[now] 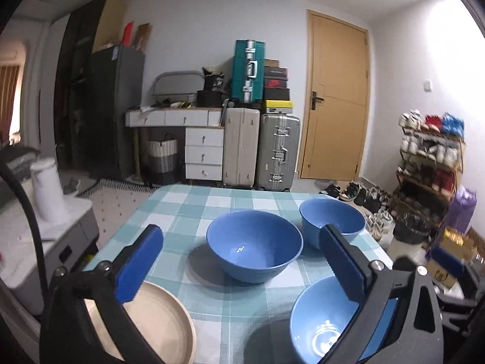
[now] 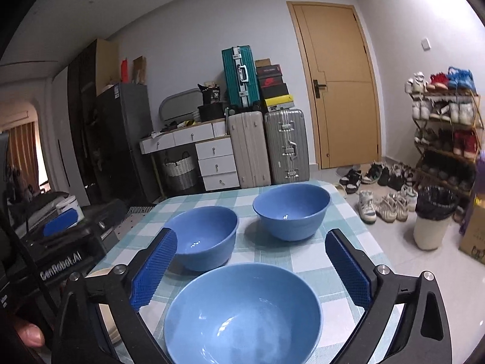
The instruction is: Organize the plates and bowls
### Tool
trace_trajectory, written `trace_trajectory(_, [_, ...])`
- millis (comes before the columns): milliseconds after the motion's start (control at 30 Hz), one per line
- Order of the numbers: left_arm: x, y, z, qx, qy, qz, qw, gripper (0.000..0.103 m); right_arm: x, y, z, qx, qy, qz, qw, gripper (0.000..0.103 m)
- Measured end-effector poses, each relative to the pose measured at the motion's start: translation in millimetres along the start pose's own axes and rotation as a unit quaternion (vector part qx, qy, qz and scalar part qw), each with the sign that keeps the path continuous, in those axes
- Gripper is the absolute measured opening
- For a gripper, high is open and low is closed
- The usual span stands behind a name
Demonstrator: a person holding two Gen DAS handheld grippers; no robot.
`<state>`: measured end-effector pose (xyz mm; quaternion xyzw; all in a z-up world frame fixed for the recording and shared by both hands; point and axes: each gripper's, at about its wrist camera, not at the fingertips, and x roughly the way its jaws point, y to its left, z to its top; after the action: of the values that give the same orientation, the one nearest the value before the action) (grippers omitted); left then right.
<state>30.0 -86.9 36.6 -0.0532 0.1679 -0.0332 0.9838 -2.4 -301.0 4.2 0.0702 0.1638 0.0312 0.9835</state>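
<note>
Three glossy blue round bowls and one beige shallow round plate stand on a table covered with a teal-and-white checked cloth. The large middle blue bowl sits near the table's centre. The far blue bowl stands beside it, toward the far right corner, apart from it. The near blue bowl rests at the near right edge; the beige plate lies at the near left edge.

The left gripper hangs above the table, its blue-padded fingers spread wide, holding nothing. The right gripper is likewise spread apart and empty, poised over the near bowl.

Behind the table: stacked suitcases, a wooden door, a shoe rack.
</note>
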Motion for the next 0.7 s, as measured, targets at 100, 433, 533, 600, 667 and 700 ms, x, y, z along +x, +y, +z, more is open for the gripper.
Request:
trace_trajectory(100, [5,4,-2,-0.02,0.019,-0.003,0.9996,0.103,3,-2,-2,0.008,0.015,0.01,1.0,0.1])
trace_trajectory(433, [5,-4,-8,-0.002,0.021,-0.006,0.9998,0.103,6,-19,-2,0.017,0.0,-0.024,1.0,0.101])
trace_trajectory(533, [7,-3,-7,-0.005,0.028,-0.008,0.9996,0.103,5,-20,0,0.016,0.002,-0.02,1.0,0.101])
trace_trajectory(600, [7,-1,-2,-0.008,0.021,-0.003,0.9997,0.103,6,-22,4,0.023,0.005,-0.015,1.0,0.101])
trace_trajectory(667, [9,3,7,-0.003,0.021,0.004,0.9998,0.103,11,-25,10,0.04,0.022,-0.005,0.999,0.101])
trace_trajectory(700, [11,5,12,-0.002,0.022,0.01,0.9997,0.103,16,-25,15,0.047,0.039,0.006,0.998,0.101])
